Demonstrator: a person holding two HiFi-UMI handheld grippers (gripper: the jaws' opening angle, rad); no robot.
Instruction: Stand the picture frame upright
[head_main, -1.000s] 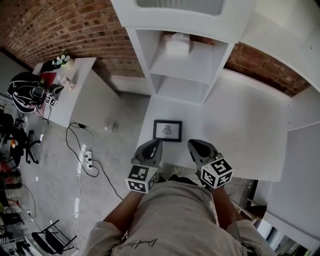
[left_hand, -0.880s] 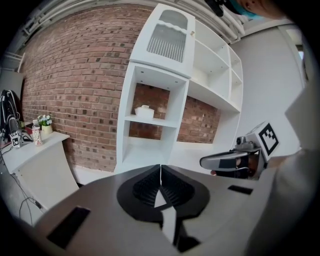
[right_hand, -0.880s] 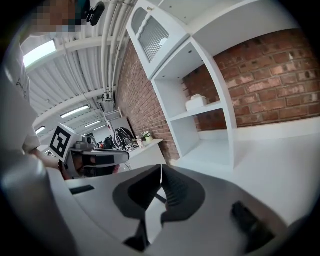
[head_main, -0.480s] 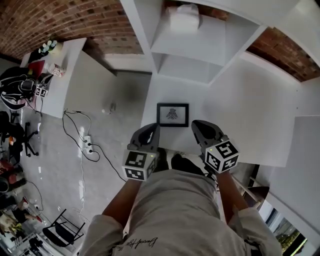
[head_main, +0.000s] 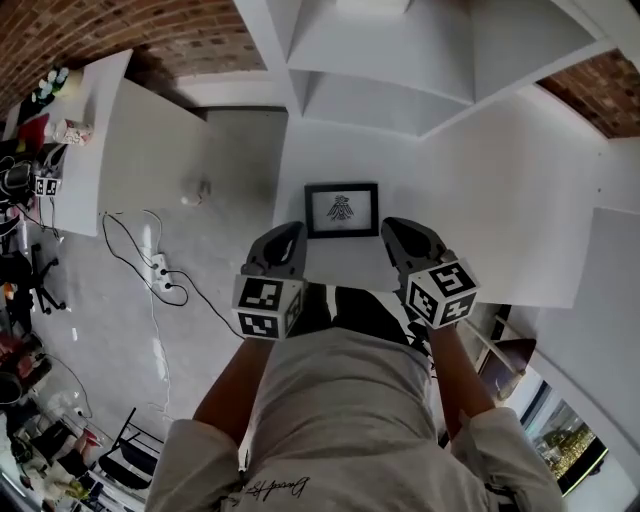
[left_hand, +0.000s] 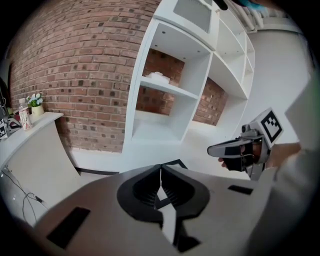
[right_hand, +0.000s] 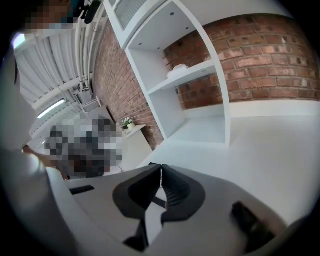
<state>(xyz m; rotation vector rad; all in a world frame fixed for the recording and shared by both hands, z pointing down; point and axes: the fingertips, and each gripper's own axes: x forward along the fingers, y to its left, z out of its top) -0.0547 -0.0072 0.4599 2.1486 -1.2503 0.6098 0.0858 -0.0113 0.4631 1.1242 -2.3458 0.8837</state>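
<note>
A black picture frame (head_main: 342, 209) with a small dark drawing lies flat on the white table (head_main: 480, 200), near its front edge. My left gripper (head_main: 291, 231) hovers just off the frame's near left corner, jaws shut with nothing between them. My right gripper (head_main: 392, 227) is just off the near right corner, also shut and empty. In the left gripper view the closed jaws (left_hand: 160, 170) point toward the shelves, a corner of the frame (left_hand: 176, 163) peeks over them, and the right gripper (left_hand: 240, 149) shows to the right. The right gripper view shows its own closed jaws (right_hand: 160, 172).
A tall white shelf unit (head_main: 400, 60) stands at the table's far side against a brick wall (head_main: 130, 30). A white side table (head_main: 140, 140) is to the left. Cables and a power strip (head_main: 160, 275) lie on the grey floor.
Both grippers have moved forward from the table's front edge to flank the frame's near corners. The head view has tilted, so the frame sits closer below. The frame has not moved.
</note>
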